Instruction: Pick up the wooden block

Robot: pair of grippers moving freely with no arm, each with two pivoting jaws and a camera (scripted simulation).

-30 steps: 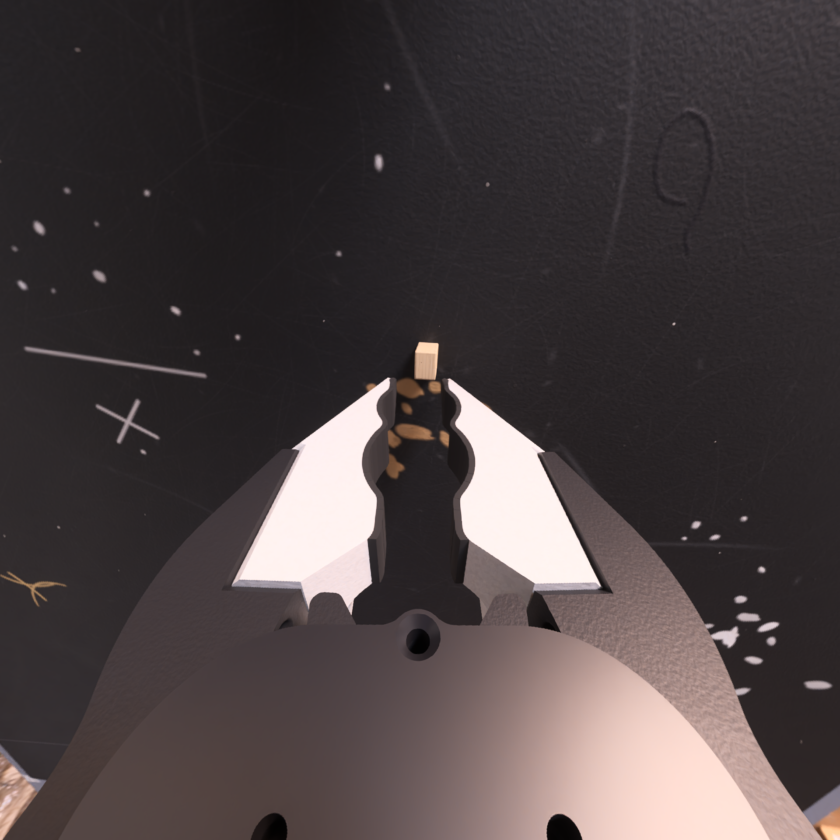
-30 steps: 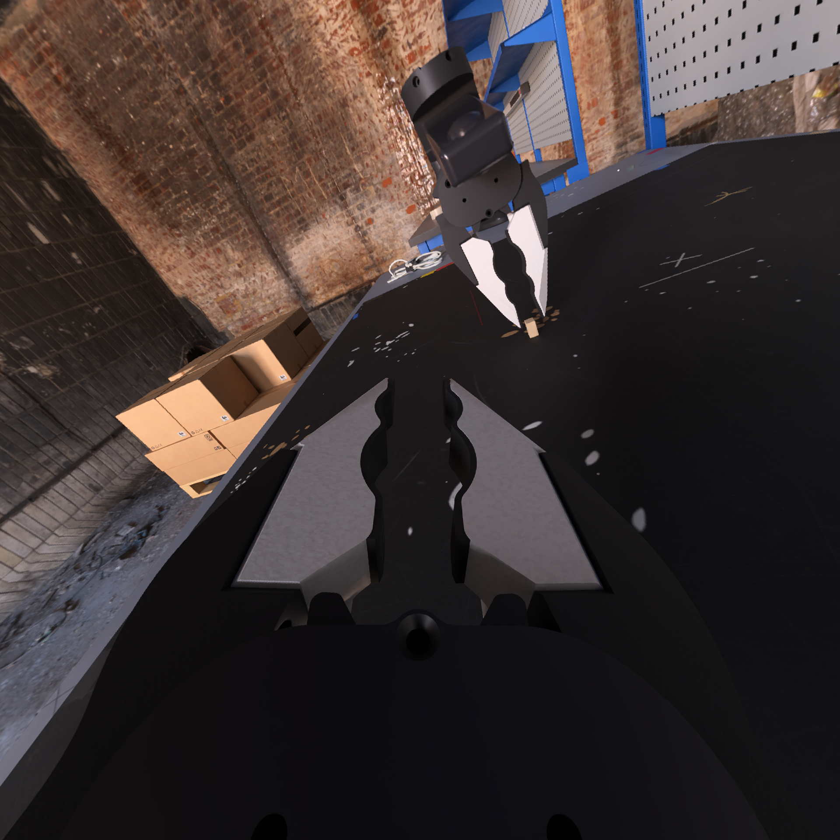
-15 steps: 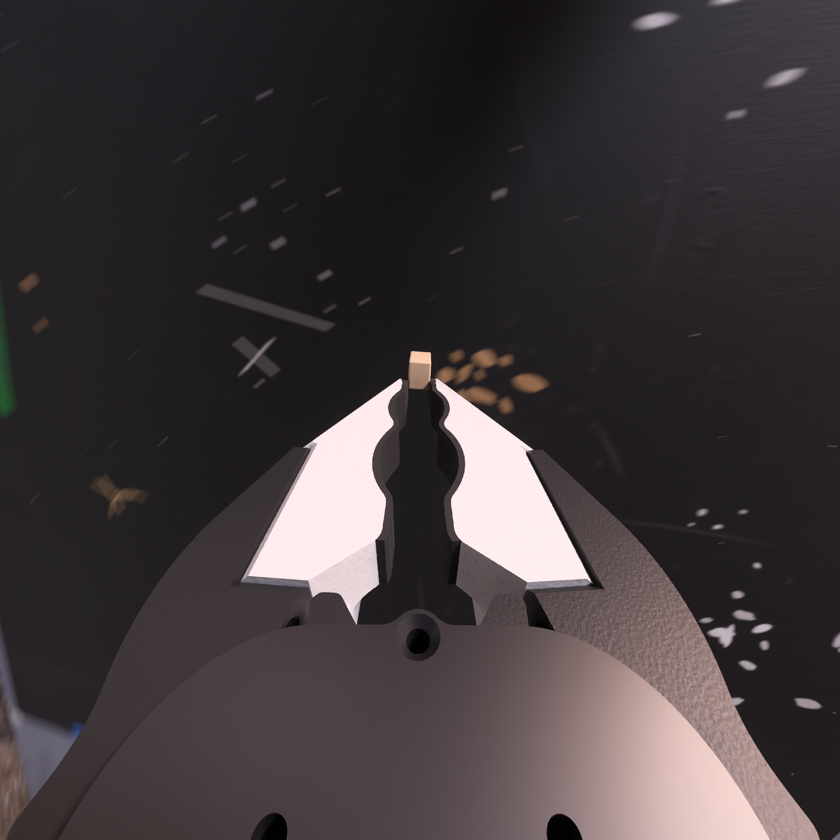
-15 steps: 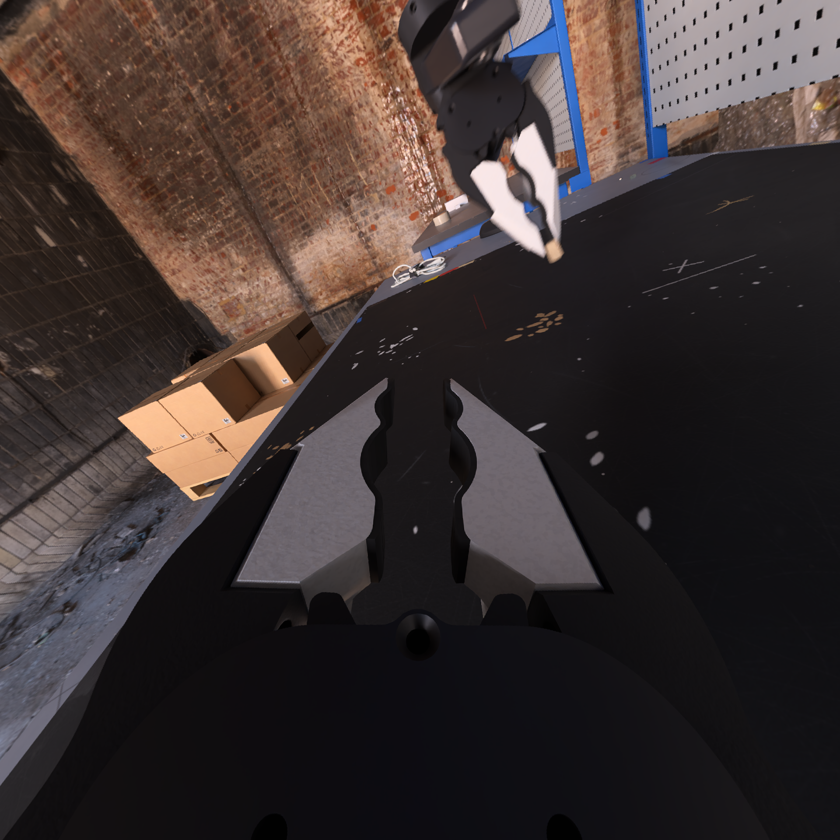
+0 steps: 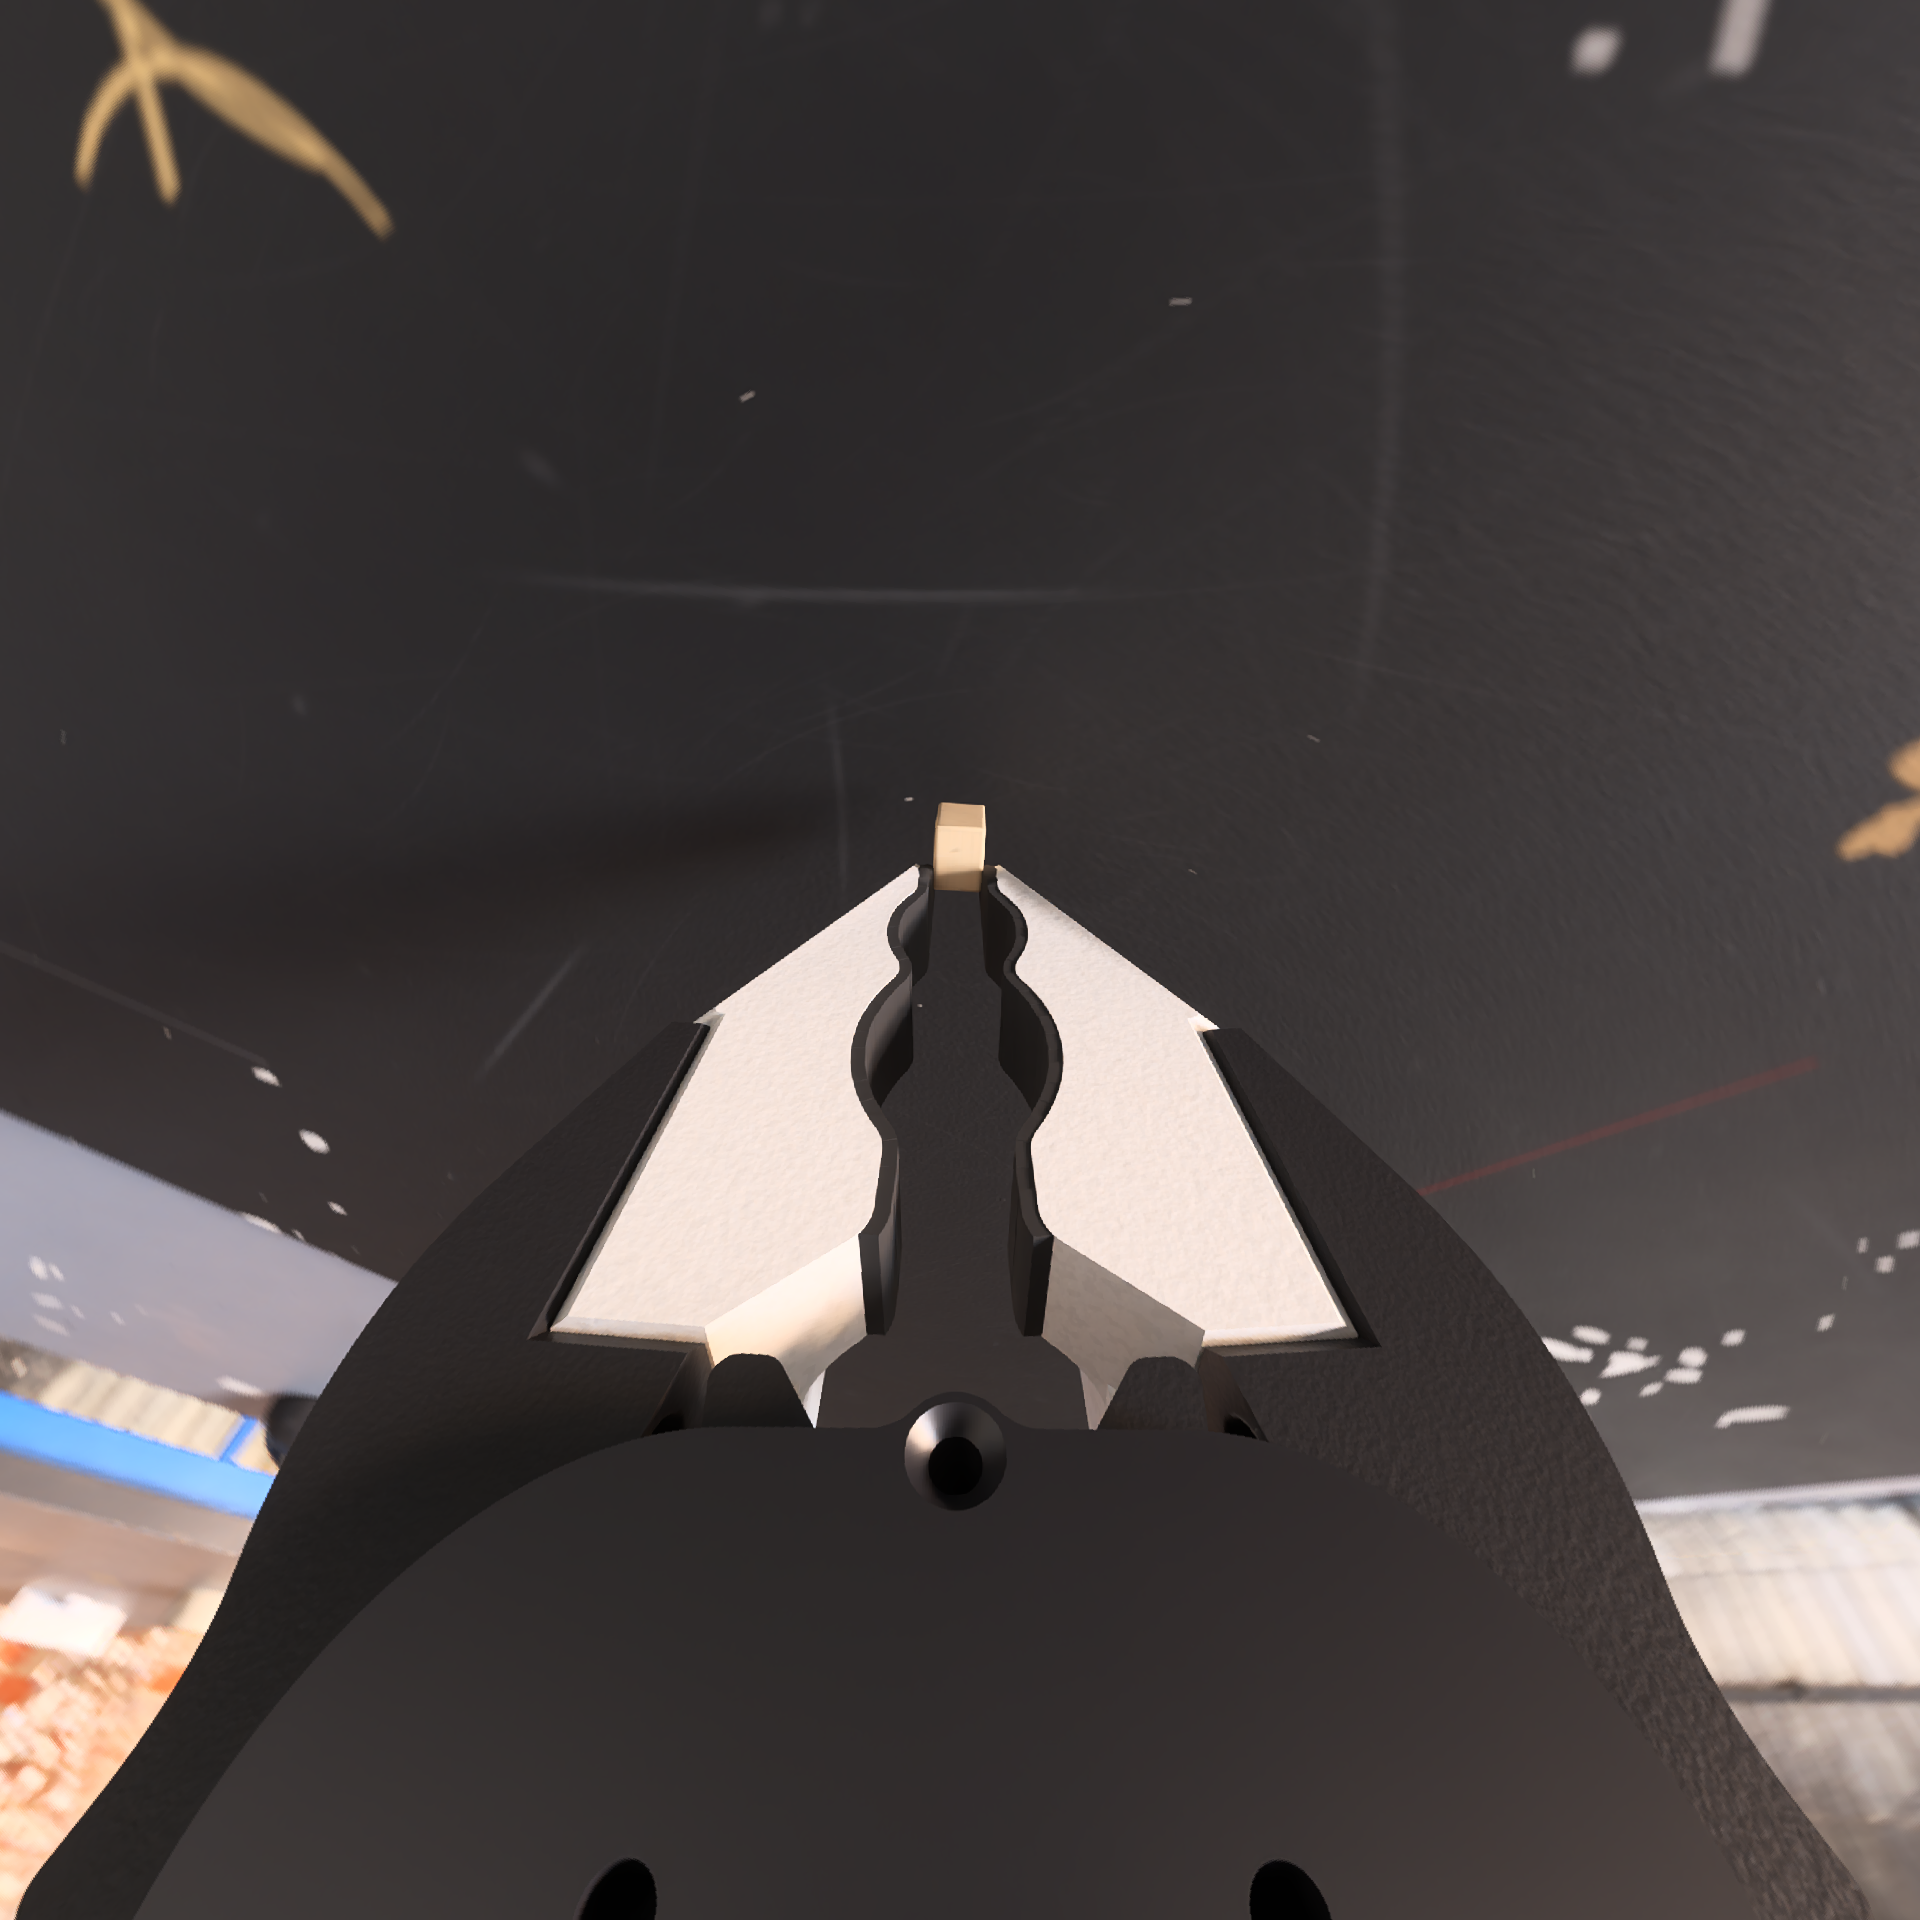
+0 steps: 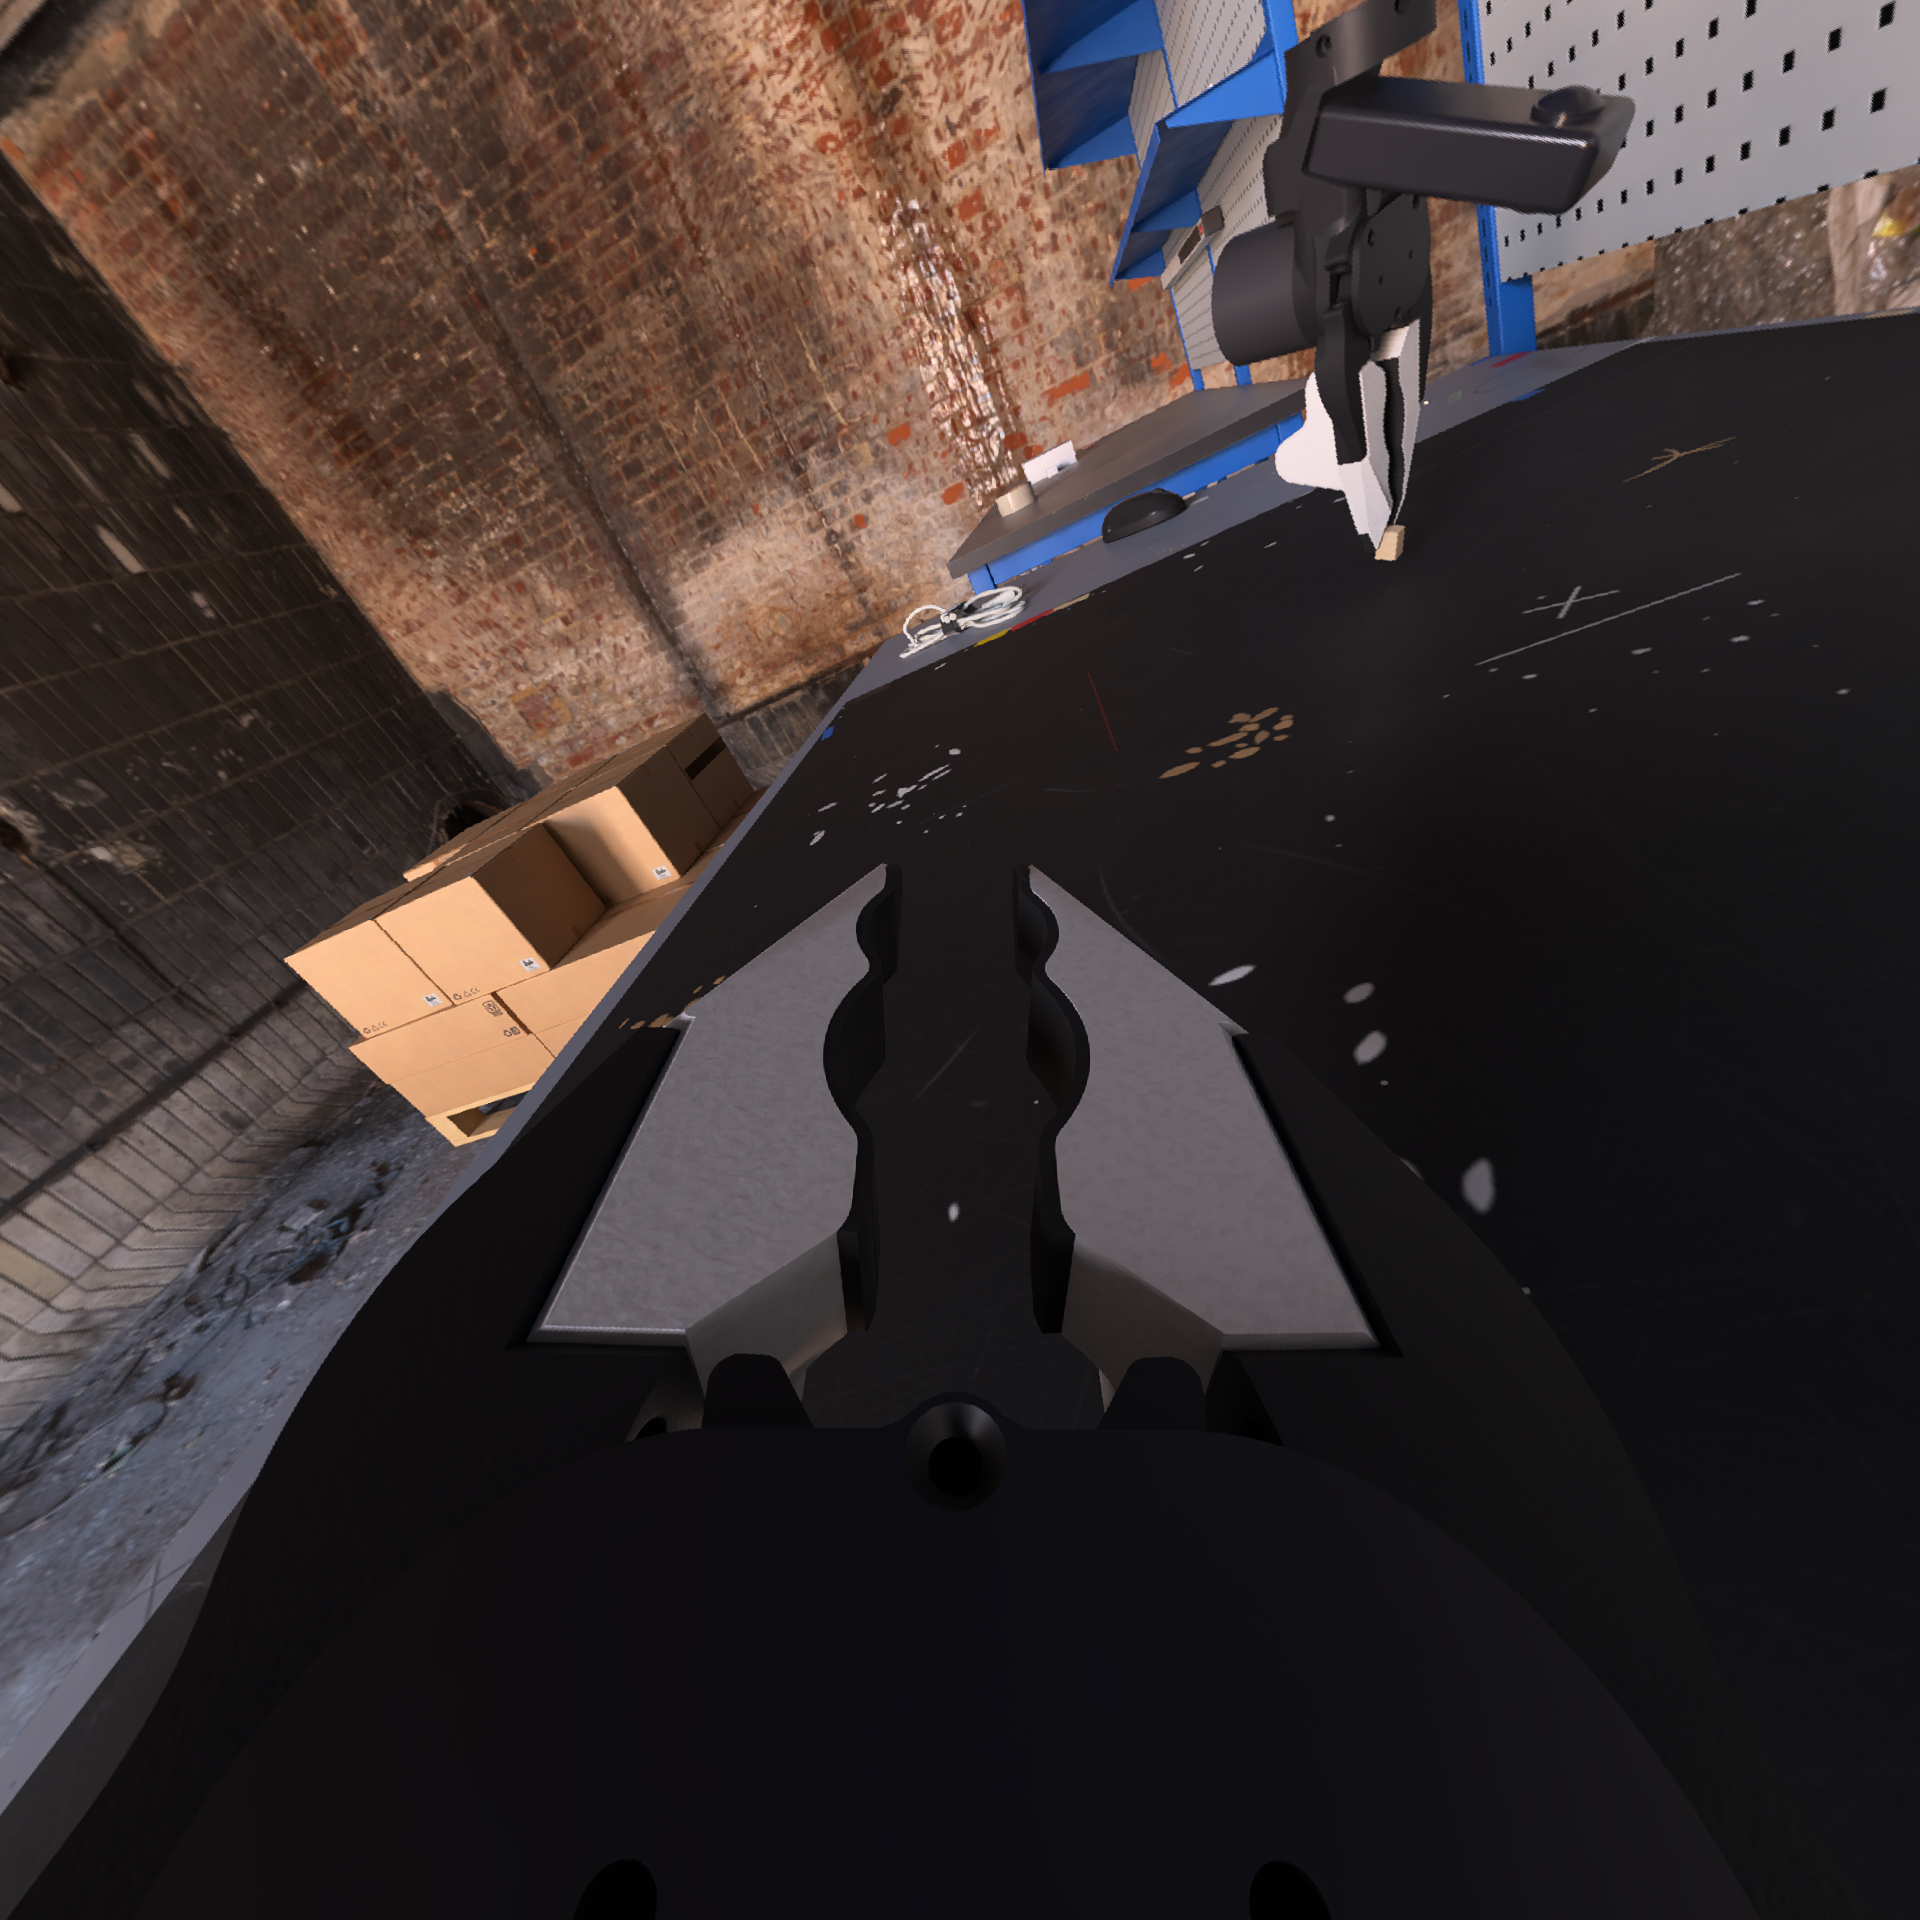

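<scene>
Left tool (image 5: pixel 957 894) clamped on the wooden block (image 5: pixel 958 861) — fingertips pinched its lower part, and the pale upper end stuck out beyond the tips. The block sat dead centre between the 2 white fingers (image 5: pixel 790 1122), gripped at the very tip rather than deep in the wavy gap.

Left wrist view: behind the block lay only the dark counter (image 5: pixel 623 520), scratched and flecked with white and tan paint marks. Whether the block touched the counter could not be told from here.

Right wrist view settled that. The left tool (image 6: pixel 1387 525) appeared far off at upper right, pointing downward, with the block (image 6: pixel 1389 542) at its tip, clear of the counter (image 6: pixel 1558 935). A scatter of tan spots (image 6: pixel 1236 740) marked the counter nearer the camera, well apart from the block.

Right tool (image 6: pixel 957 894) hung low over the near part of the counter, fingers parted with a moderate gap, nothing between them — well apart from the block.

Only the right wrist view gave the surroundings: a brick wall (image 6: pixel 623 312), stacked cardboard boxes (image 6: pixel 499 966) on the floor beside the counter, a blue shelving frame (image 6: pixel 1164 135) and a grey pegboard (image 6: pixel 1714 135).
</scene>
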